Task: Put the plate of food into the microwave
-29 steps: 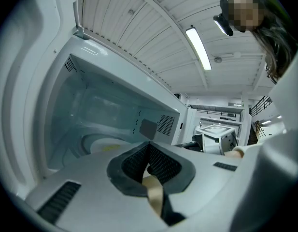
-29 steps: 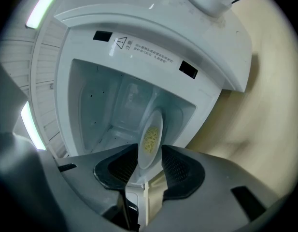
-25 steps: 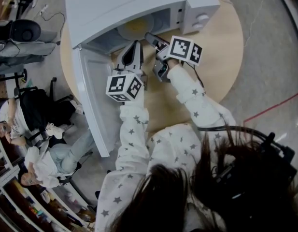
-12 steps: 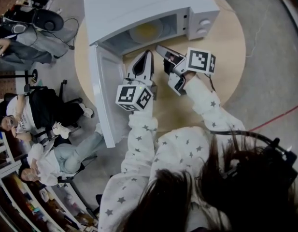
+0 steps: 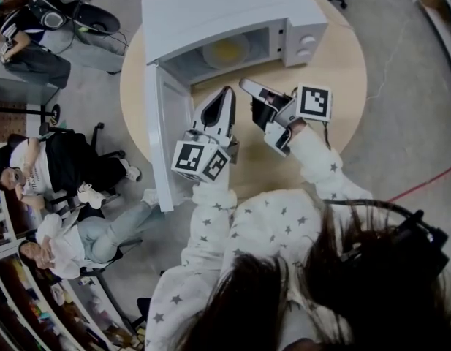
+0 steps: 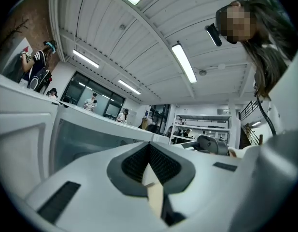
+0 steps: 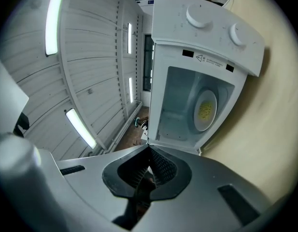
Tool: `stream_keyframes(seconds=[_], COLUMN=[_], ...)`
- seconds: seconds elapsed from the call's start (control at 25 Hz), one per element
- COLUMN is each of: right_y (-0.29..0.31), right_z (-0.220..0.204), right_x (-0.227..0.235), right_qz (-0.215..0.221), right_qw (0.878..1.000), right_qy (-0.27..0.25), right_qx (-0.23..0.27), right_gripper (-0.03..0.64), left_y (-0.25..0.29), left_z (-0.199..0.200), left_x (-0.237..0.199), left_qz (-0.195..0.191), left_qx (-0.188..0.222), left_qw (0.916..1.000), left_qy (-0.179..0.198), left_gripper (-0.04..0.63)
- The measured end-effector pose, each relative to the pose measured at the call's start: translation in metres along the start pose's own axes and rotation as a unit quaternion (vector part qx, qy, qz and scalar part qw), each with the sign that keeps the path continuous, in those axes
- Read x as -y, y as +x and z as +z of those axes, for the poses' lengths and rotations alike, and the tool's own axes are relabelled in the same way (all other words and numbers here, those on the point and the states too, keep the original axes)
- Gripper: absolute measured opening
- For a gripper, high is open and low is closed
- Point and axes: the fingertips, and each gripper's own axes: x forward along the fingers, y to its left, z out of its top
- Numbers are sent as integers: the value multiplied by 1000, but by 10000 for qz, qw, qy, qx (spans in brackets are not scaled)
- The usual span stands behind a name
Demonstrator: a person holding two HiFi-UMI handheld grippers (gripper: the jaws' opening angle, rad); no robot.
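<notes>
The white microwave (image 5: 225, 9) stands at the far side of the round wooden table (image 5: 342, 57), and its door (image 5: 167, 137) hangs open to the left. A plate of yellow food (image 5: 226, 50) rests inside the cavity; in the right gripper view the plate (image 7: 205, 111) lies on the oven floor. Both grippers hover over the table just in front of the opening, apart from the plate. My left gripper (image 5: 226, 90) is shut with nothing in it and points at the door's hinge side (image 6: 91, 139). To its right, my right gripper (image 5: 245, 82) is shut and empty too, its tips (image 7: 149, 149) aimed at the cavity.
The open door juts out past the table's left edge. The microwave's control knobs (image 5: 307, 44) are on its right side. People sit on chairs (image 5: 35, 174) on the floor to the left. Bare tabletop lies right of the grippers.
Both grippers have drawn back from the microwave opening toward me. The right gripper's jaws have gone from wide open to shut. The plate stays inside.
</notes>
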Motion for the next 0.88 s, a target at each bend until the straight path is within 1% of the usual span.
stream_keyframes(seconds=[0.12,0.28,0.44,0.68,0.88], right_y=[-14,-35,-47,-47,-49], right_z=[-12,-23,-26,-26,-26], right_x=[-13,-27,-33,-41,-45], right_qz=[201,393,545,686,699], right_qw=[9998,9991,9983,9975,9974], right_qy=[52,-137,-179,17,-15], right_qx=[-50,-93,40,177,148], right_gripper=[6,6,6,6,6], left_y=[-10,-19,-23,-20,-25], left_z=[5,5,5,17,18], left_x=[18,39,52,56,61], left_qz=[-116,-236,-295,-292,-303], left_qx=[-15,-42,-69,-16,-20], left_qw=[9999,9991,9978,9976,9971], left_qy=[111,336,585,634,695], left_gripper=[2,2,2,2,2])
